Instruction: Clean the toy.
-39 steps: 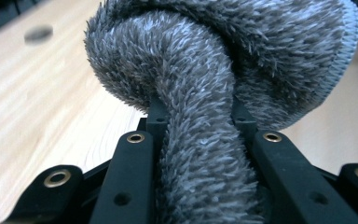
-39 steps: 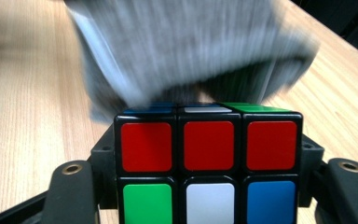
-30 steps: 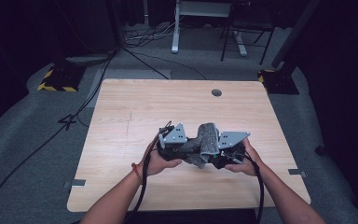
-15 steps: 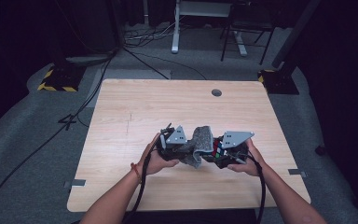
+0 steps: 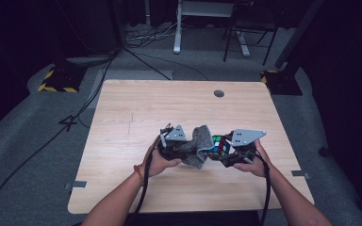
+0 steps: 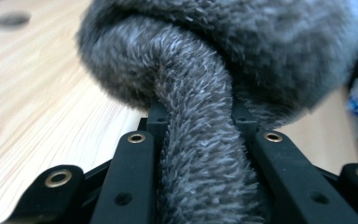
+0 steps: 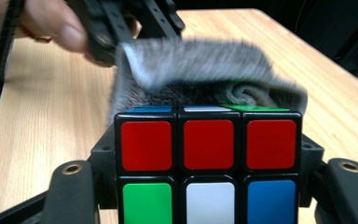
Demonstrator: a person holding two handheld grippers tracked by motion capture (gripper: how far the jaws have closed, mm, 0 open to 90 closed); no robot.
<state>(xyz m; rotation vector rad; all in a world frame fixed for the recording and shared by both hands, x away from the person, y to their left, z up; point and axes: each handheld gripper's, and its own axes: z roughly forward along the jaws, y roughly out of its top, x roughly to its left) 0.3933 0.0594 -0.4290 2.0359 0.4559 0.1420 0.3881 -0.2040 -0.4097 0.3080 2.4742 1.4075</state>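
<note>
A grey fluffy cloth (image 5: 197, 146) is pinched in my left gripper (image 5: 185, 149), which is shut on it; in the left gripper view a twisted fold of the cloth (image 6: 200, 140) runs up between the black jaws. My right gripper (image 5: 222, 151) is shut on a colourful puzzle cube (image 5: 218, 145), held just right of the cloth. In the right gripper view the cube (image 7: 208, 163) shows a row of red stickers, with the cloth (image 7: 205, 70) draped against its far side and the left gripper (image 7: 121, 21) beyond.
Both hands hover over the front middle of the wooden table (image 5: 136, 108). A round cable hole (image 5: 218, 93) lies at the table's far right. Black cables trail from the grippers toward the front edge. Chair and desk legs stand on the floor behind.
The right gripper has swung so the cube now shows beside the cloth. The cloth has shifted slightly between the hands. Both hands stay in about the same place.
</note>
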